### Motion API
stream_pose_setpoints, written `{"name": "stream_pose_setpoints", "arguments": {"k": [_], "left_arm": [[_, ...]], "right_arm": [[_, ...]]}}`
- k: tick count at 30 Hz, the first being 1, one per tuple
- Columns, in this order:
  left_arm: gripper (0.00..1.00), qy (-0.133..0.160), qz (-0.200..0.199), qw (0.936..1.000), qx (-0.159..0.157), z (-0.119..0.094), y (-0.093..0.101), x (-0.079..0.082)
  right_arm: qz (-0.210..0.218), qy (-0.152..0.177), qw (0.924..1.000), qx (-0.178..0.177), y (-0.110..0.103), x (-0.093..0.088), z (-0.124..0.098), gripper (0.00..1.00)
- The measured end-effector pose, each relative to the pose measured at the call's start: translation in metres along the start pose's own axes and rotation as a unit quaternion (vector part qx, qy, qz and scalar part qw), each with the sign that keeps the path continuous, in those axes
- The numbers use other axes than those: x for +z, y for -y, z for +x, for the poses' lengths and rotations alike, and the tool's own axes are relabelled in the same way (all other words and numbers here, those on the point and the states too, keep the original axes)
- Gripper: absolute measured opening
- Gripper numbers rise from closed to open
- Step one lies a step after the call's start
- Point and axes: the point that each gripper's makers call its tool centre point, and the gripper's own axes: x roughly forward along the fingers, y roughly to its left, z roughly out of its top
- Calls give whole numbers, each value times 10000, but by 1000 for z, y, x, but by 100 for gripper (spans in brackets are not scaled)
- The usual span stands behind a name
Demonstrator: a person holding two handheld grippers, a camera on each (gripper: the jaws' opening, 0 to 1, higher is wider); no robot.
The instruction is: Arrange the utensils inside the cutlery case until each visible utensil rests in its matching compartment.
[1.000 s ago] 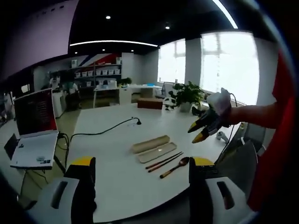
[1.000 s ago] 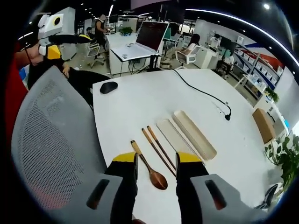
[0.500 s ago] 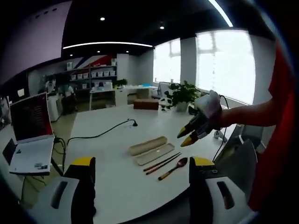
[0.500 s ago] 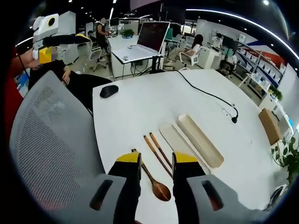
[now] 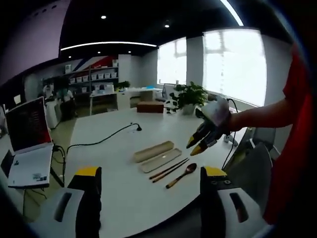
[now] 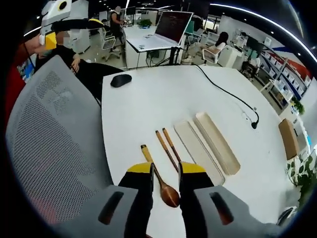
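The light, stiff wooden spoon point(image 6: 158, 178) (slim, likely slippery) is best pinched mid-handle, lying between the unclenched right gripper point(image 6: 165, 170) jaws.

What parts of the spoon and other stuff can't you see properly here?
- Spoon: in the right gripper view, the right gripper covers its edges.
- Laptop screen: too small to read.
- Cutlery case: in the left gripper view, too small to show compartments.

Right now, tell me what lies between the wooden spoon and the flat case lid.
The pair of chopsticks lies between the spoon and the lid, on the white table, in the right gripper view.
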Motion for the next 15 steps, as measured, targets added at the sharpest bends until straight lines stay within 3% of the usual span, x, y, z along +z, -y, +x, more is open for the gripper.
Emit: {"name": "stream_pose_setpoints", "arguments": {"k": [5, 7, 10, 15], "left_arm": [[83, 8, -19, 10000, -21, 1, 0, 0], [83, -7, -46, 10000, -55, 2, 0, -2], [83, -46, -5, 9999, -97, 2, 1, -4], [83, -76, -96, 9999, -101, 3, 0, -8]], "right_arm": [[-203, -118, 9997, 104, 4, -2, 7, 15], [-355, -418, 9980, 329, 4, -12, 16, 15], [229, -222, 9969, 722, -3, -7, 22, 16], [-184, -421, 9974, 560, 9, -9, 29, 15]]}}
